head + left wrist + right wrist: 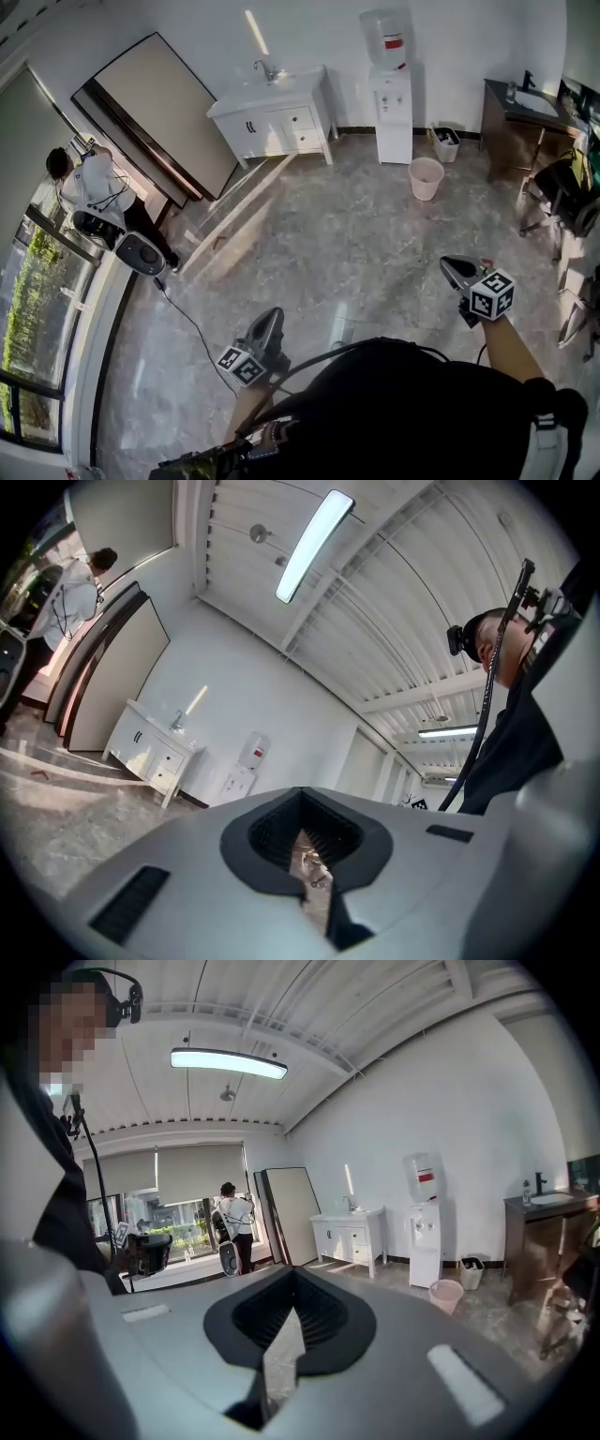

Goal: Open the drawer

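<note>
The white vanity cabinet (272,117) with its drawers (300,118) stands against the far wall, a tap on its top; the drawers look closed. It also shows small in the left gripper view, as the cabinet (150,752), and in the right gripper view, as the cabinet (349,1237). My left gripper (271,319) is held low at the bottom centre, far from the cabinet, jaws shut on nothing (314,874). My right gripper (452,266) is off to the right, equally far away, its jaws (281,1344) shut and empty.
A water dispenser (392,94), a pink bucket (427,178) and a small bin (446,143) stand right of the cabinet. A dark sink counter (520,122) and a chair (562,197) are at right. A large board (164,112) leans left, long planks (234,211) lie before it. A person (89,183) stands by the window.
</note>
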Action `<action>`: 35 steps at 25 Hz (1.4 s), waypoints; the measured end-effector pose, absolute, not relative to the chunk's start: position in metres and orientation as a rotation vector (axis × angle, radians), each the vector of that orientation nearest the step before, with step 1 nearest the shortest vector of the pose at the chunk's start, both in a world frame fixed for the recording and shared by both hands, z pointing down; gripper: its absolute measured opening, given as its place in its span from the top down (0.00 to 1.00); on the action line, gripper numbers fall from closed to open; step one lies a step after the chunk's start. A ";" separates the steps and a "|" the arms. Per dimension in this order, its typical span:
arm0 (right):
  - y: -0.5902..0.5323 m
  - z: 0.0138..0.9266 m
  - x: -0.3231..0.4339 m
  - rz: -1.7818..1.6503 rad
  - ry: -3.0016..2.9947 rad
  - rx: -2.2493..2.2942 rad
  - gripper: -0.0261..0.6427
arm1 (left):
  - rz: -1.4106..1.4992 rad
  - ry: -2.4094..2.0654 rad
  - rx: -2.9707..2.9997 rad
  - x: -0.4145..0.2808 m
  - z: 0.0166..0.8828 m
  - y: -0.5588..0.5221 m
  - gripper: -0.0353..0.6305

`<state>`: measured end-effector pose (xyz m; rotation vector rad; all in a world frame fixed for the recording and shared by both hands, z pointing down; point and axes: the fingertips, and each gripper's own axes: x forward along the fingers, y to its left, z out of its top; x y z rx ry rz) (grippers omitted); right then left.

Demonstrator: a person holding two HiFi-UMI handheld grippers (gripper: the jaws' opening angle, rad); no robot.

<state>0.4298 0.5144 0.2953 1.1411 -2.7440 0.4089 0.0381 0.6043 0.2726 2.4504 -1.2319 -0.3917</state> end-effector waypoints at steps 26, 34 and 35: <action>0.268 0.275 0.290 0.437 -2.592 1.398 0.96 | -0.339 -0.853 2.559 -0.088 0.286 0.272 0.95; 0.163 0.280 0.345 0.434 -2.683 1.296 0.96 | -0.336 -0.971 2.572 -0.030 0.262 0.189 0.95; 0.147 0.278 0.361 0.428 -2.686 1.290 0.96 | -0.354 -0.995 2.557 -0.017 0.258 0.178 0.95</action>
